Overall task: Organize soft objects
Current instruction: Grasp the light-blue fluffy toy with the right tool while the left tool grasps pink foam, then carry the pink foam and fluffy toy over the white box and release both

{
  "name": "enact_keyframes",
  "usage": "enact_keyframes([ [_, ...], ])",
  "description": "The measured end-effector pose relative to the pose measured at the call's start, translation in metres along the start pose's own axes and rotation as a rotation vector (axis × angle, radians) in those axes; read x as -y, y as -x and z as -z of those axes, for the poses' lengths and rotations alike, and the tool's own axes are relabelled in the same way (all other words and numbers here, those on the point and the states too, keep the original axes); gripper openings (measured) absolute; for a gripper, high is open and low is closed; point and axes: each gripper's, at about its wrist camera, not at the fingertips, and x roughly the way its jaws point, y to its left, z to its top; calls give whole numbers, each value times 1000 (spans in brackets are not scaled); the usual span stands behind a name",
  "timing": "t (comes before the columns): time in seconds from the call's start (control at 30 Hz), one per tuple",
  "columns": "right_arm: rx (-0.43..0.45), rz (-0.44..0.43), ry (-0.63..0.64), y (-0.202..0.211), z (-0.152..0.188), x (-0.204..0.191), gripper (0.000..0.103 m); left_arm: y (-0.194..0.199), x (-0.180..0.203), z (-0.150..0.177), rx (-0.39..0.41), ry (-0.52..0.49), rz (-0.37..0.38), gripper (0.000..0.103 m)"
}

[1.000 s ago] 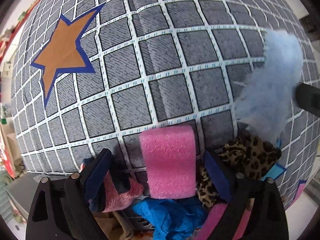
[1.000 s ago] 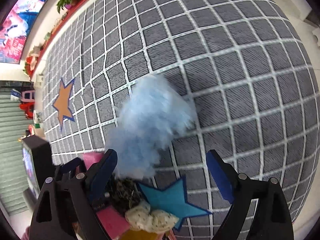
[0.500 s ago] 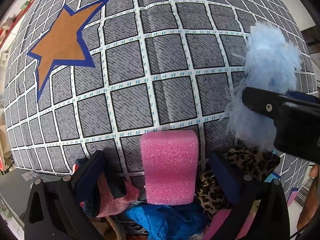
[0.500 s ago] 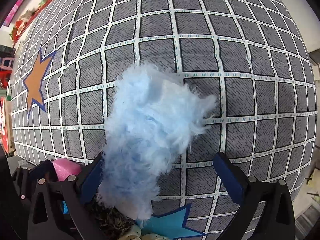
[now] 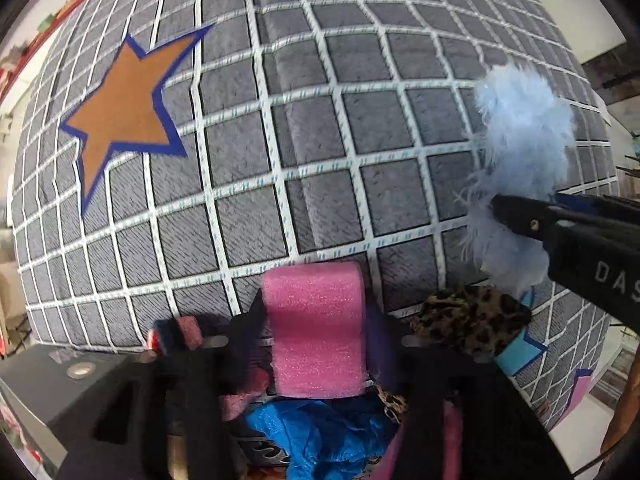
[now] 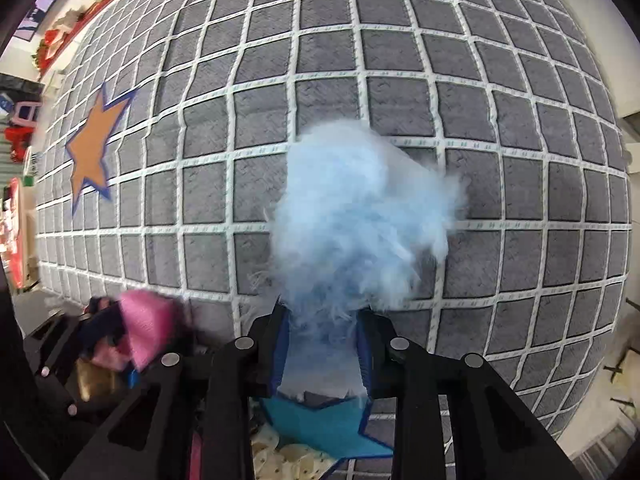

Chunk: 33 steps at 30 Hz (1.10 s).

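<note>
Left wrist view shows my left gripper [image 5: 316,344] closing on the pink foam block [image 5: 316,332] above the pile — it could spring out. My right gripper [image 6: 324,344] is closing on pale blue fluff [image 6: 360,216] over the gridded mat [image 6: 520,120] — only loose fibres may be pinched.

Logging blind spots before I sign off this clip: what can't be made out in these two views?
- Left wrist view: the lower end of the pink foam and the pile beneath are hidden by the left claw, closing on the foam.
- Left wrist view: the right claw is cut off by the right edge.
- Right wrist view: the blue fluff is motion-blurred, its outline unclear, and hides the mat behind it.
- Right wrist view: the teal star is partly covered by the closing right claw.
</note>
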Motion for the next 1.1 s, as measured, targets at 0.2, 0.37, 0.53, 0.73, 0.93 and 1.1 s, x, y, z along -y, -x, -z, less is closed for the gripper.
enact_keyframes([
  [0.2, 45, -88, -66, 27, 7, 26, 30, 31, -14, 9, 103, 50, -19, 46],
  [0.37, 85, -138, -98, 55, 25, 51, 30, 67, -19, 21, 200, 57, -36, 46],
  [0.53, 118, -170, -118, 82, 65, 67, 30, 105, -9, 47, 260, 56, -20, 46],
  [0.73, 167, -152, -118, 113, 113, 70, 30, 134, 0, 96, 297, 29, -2, 46],
  [0.93, 203, -167, -148, 141, 166, 60, 31, 150, -1, 148, 317, 24, 12, 46],
  [1.1, 235, -158, -100, 164, 208, 28, 31, 170, -5, 192, 354, 35, 22, 46],
])
